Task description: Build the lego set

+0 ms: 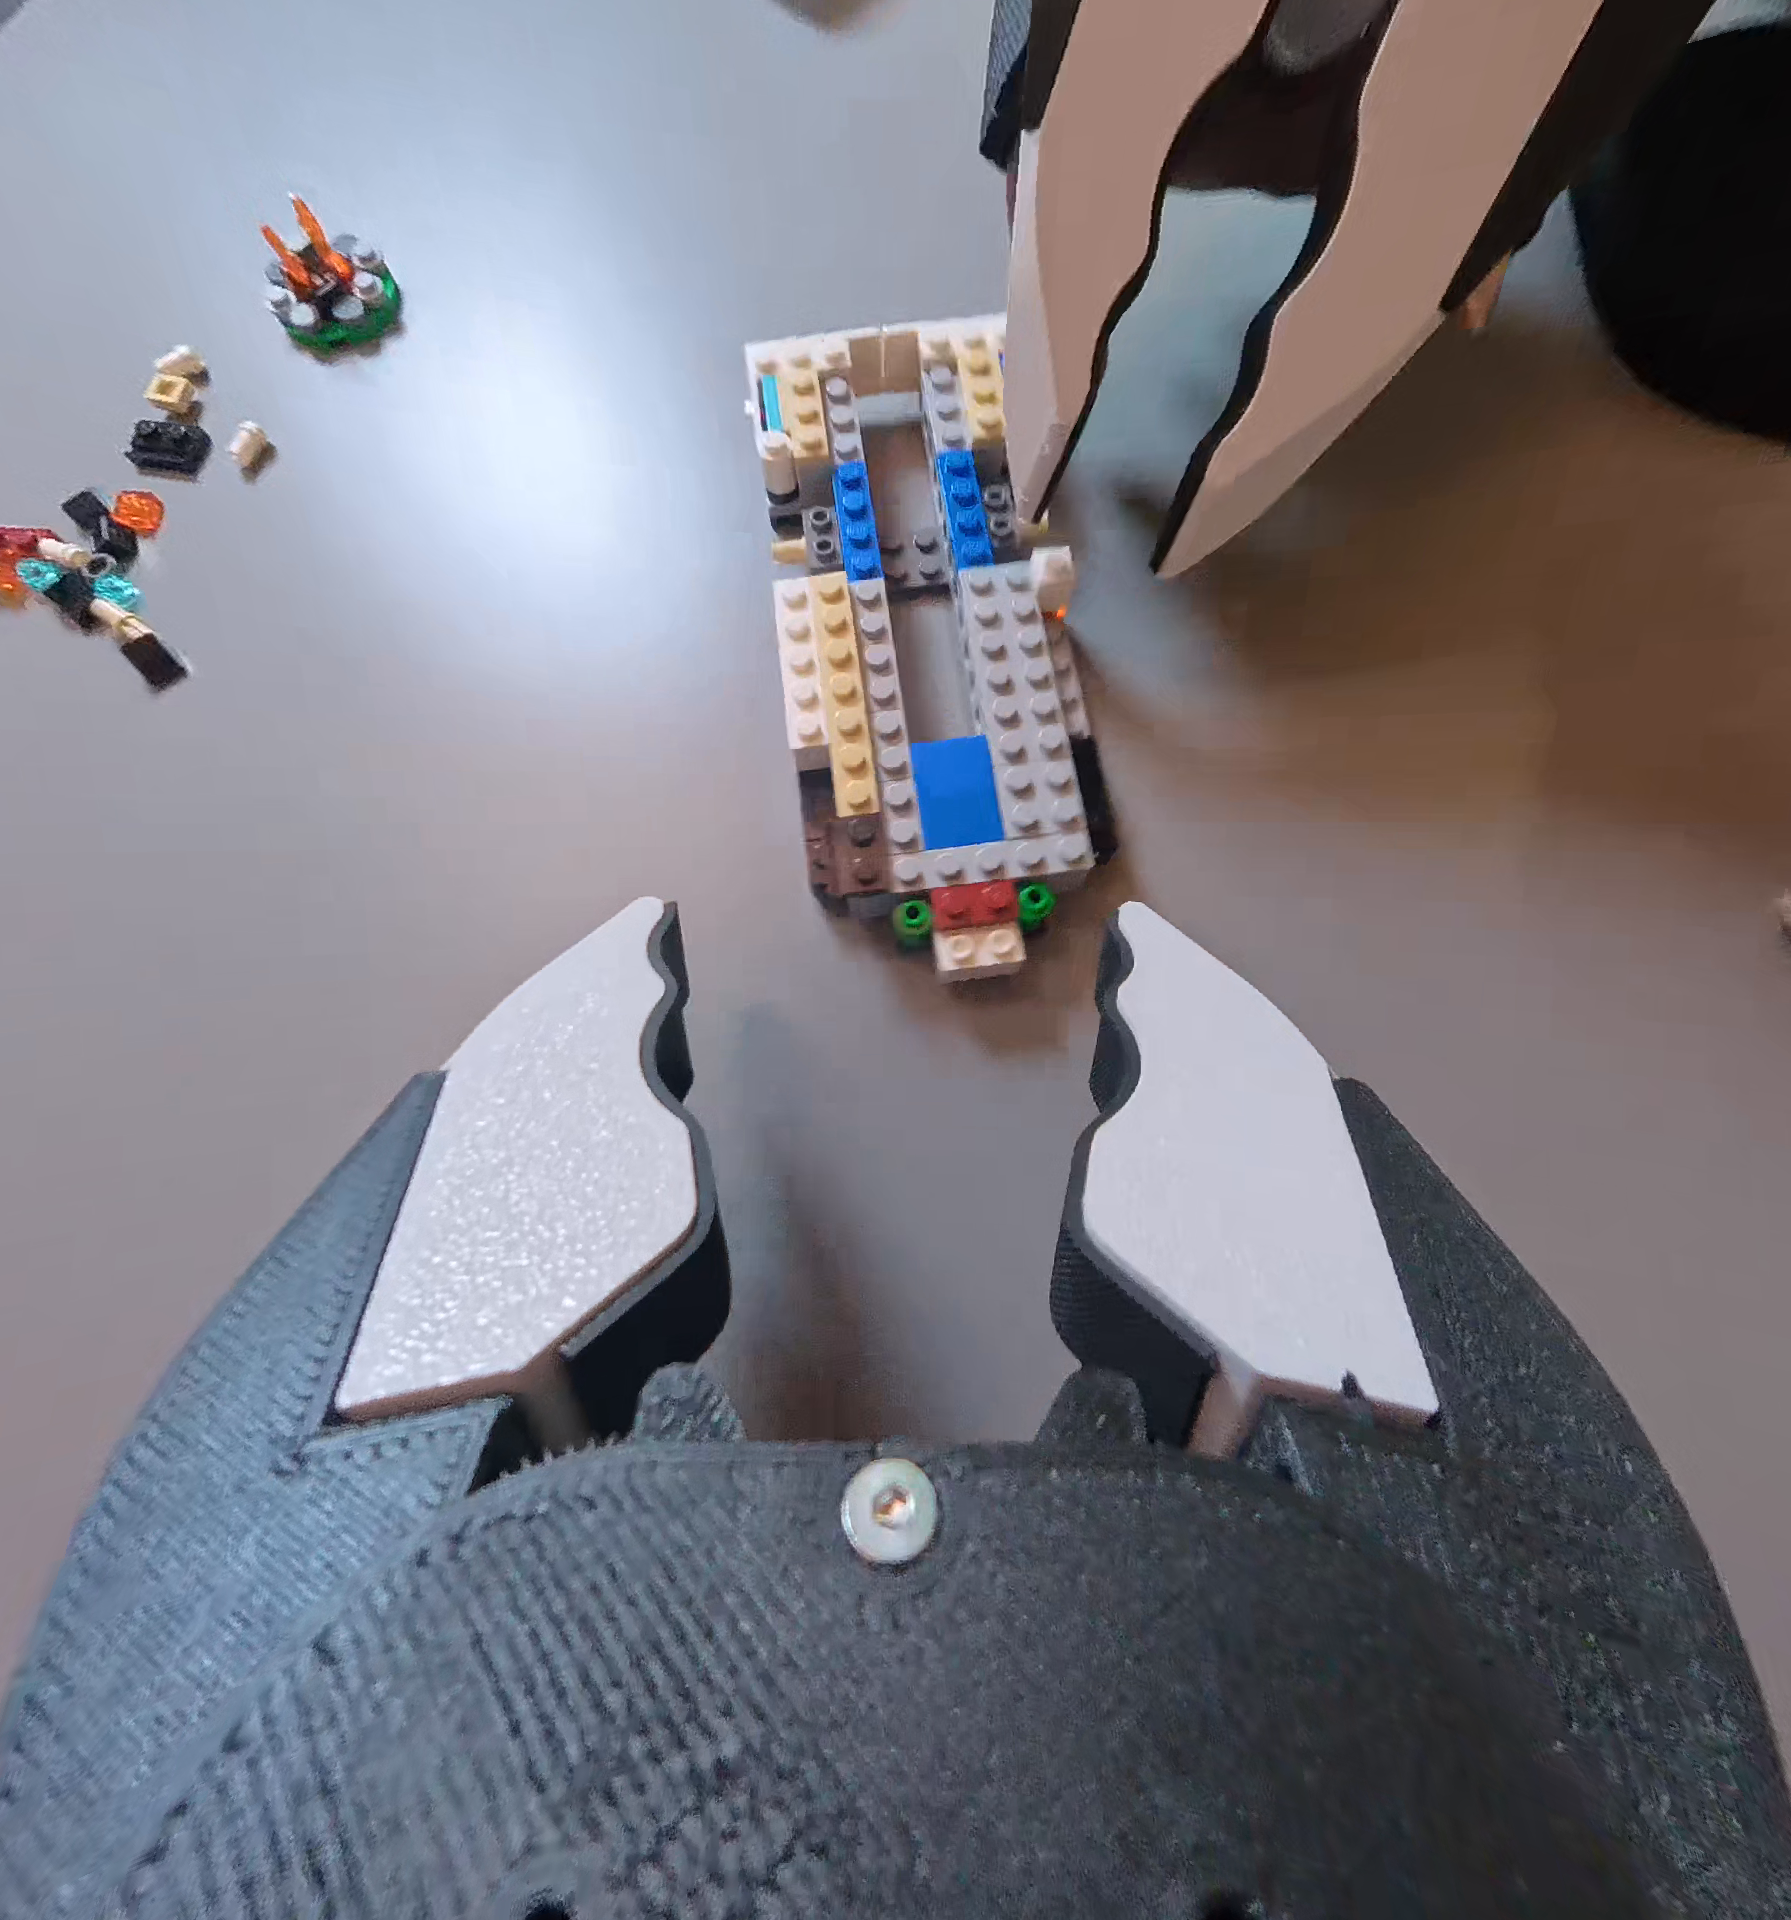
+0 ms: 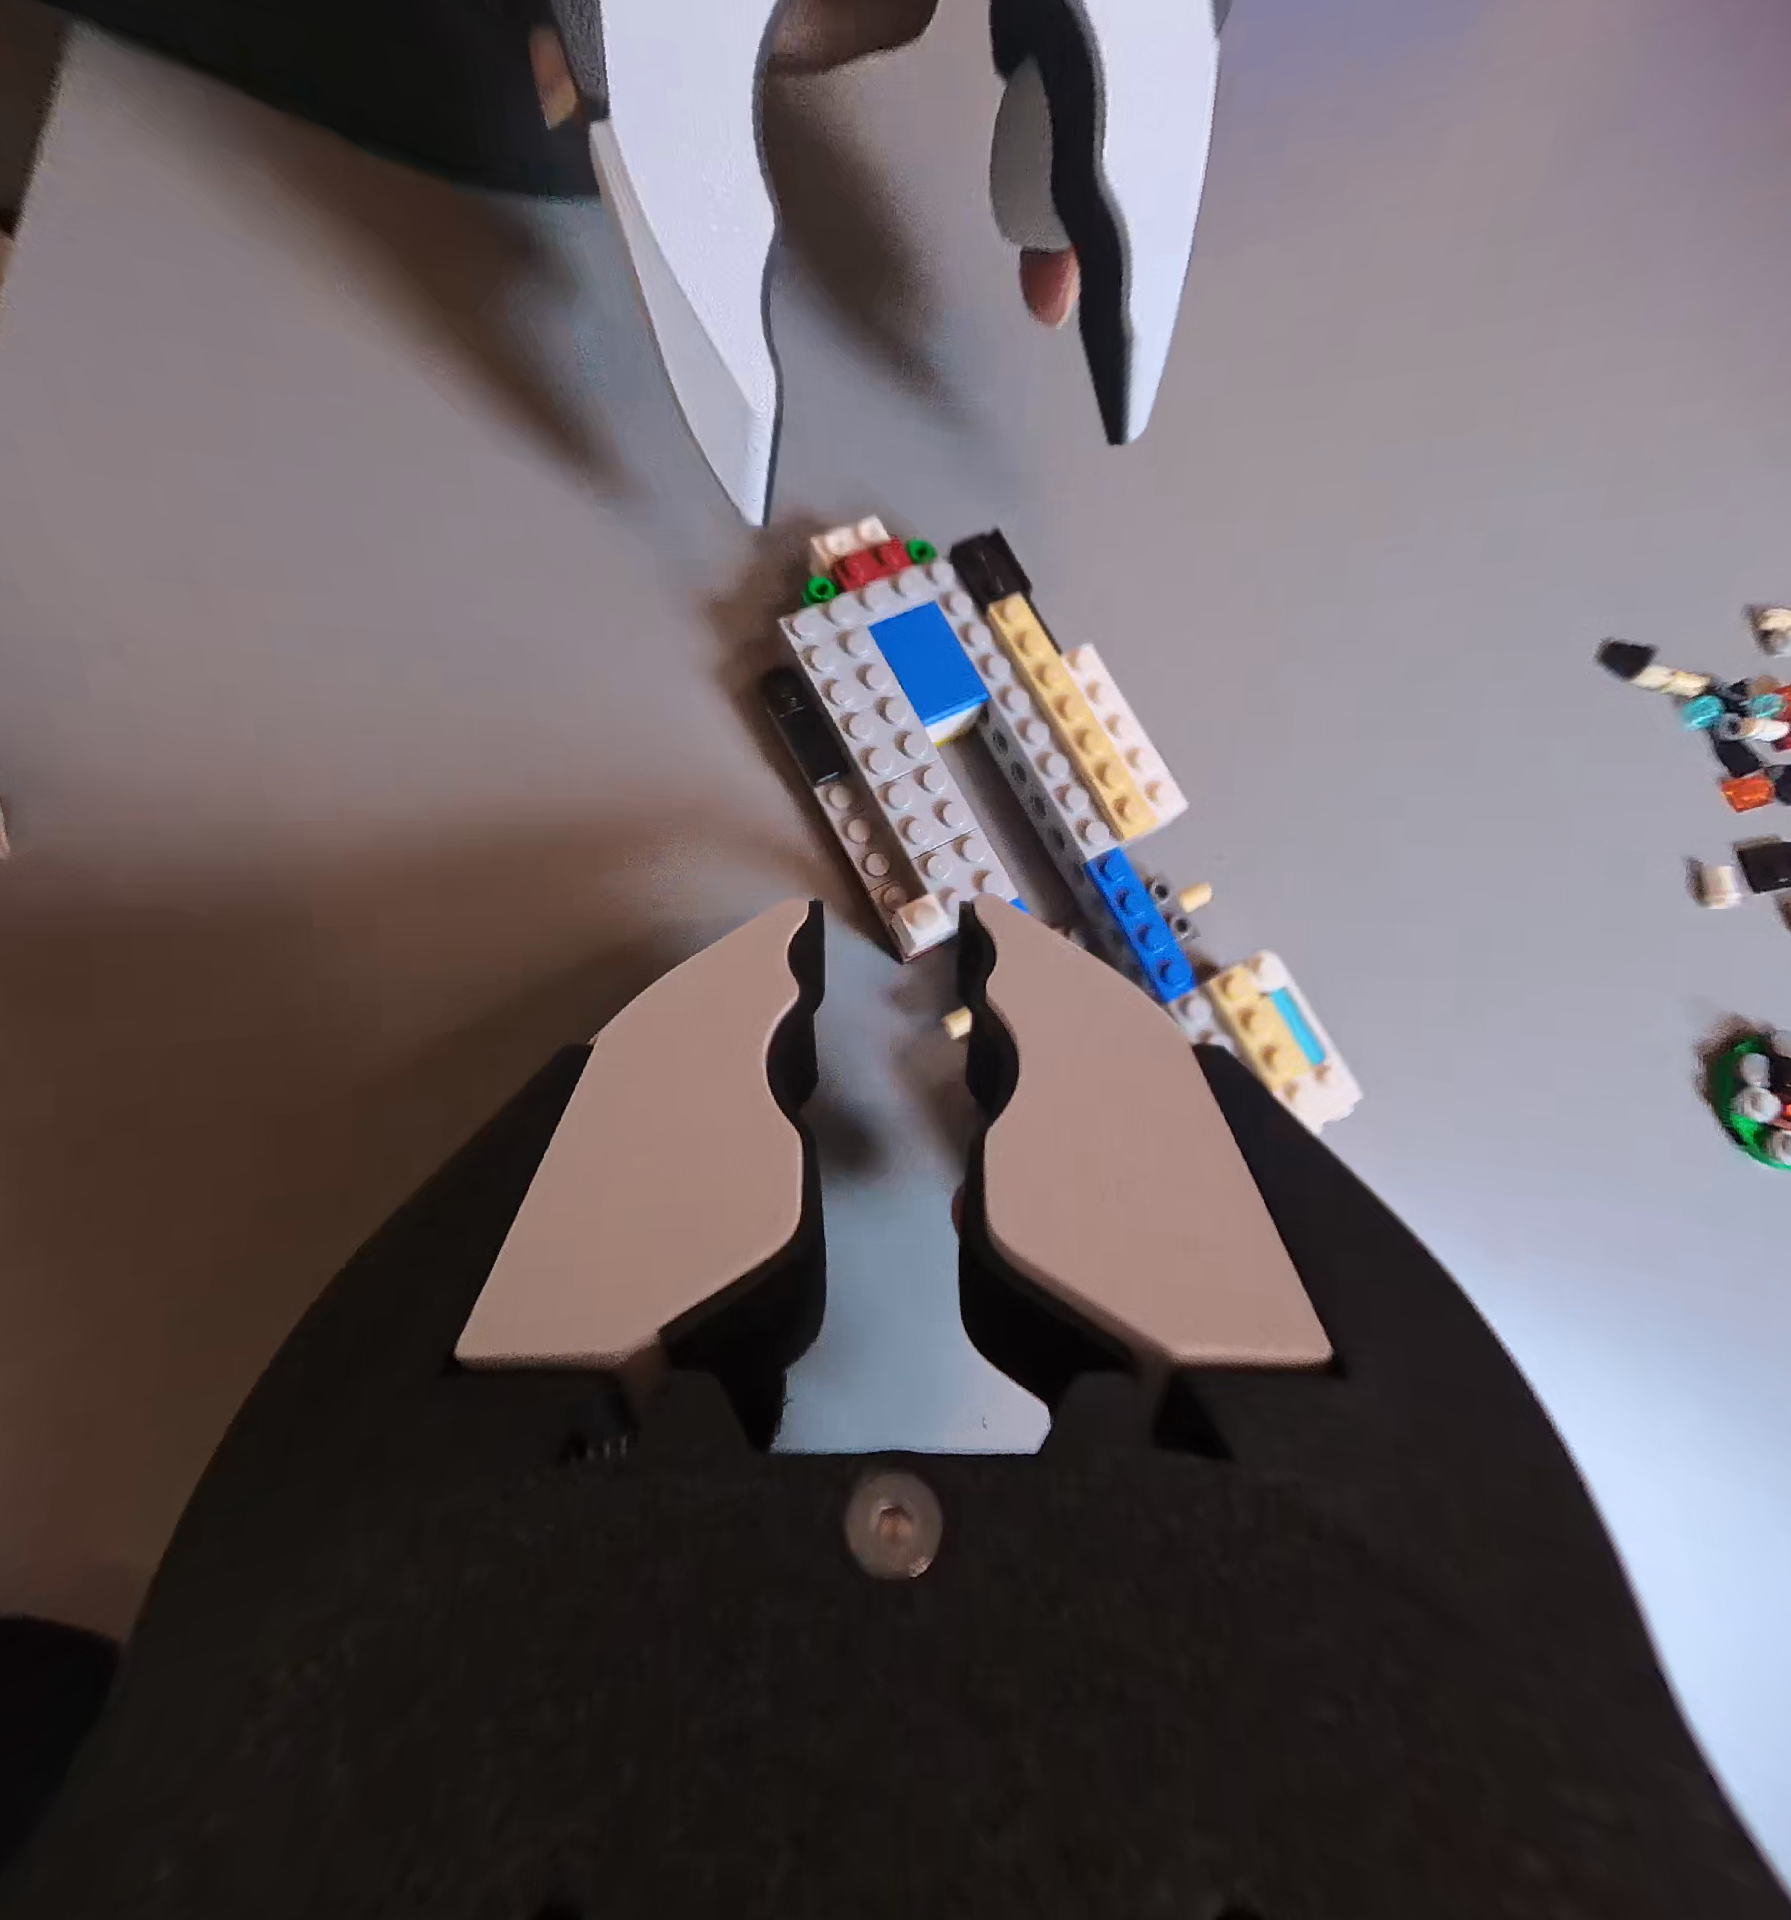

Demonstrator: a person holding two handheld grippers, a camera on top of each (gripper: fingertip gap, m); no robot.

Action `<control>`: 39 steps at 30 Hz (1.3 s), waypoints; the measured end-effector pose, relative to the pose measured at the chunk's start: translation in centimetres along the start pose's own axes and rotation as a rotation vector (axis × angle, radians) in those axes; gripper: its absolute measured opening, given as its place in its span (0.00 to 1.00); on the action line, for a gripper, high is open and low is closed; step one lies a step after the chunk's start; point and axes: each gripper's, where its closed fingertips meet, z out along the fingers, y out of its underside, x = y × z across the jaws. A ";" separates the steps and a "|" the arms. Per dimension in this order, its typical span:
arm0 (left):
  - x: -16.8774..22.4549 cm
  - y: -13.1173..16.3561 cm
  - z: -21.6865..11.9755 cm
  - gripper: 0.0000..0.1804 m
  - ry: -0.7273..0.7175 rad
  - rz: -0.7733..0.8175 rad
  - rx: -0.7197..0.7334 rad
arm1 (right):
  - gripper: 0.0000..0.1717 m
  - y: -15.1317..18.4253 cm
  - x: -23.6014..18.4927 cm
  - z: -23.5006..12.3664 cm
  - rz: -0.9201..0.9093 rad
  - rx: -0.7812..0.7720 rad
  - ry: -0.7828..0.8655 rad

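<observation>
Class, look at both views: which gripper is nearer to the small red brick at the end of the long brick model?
Left. The left gripper is open right beside the small red brick; the right gripper sits partway along the model's side, farther off.

Your brick model (image 1: 922, 644) at the frame's centre mixed grey, tan, white and blue studs, with a red plate (image 1: 974, 902) between two green studs at its lower end. On the grey table (image 1: 455, 779), the upper-left round piece (image 1: 335, 286) showed green with orange flames. Your grippers' fingers (image 1: 558, 1143) were pale grey over black.
</observation>
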 end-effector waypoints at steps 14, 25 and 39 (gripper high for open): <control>0.3 0.3 3.1 0.37 -0.021 0.083 -0.006 | 0.32 0.0 8.2 -5.6 0.161 0.322 0.292; -2.4 -0.7 1.5 0.38 -0.098 0.039 0.126 | 0.30 1.4 10.6 -5.8 0.273 0.400 0.405; -5.4 -3.3 -2.4 0.14 -0.316 0.015 0.327 | 0.25 1.1 11.7 -7.9 0.238 0.444 0.546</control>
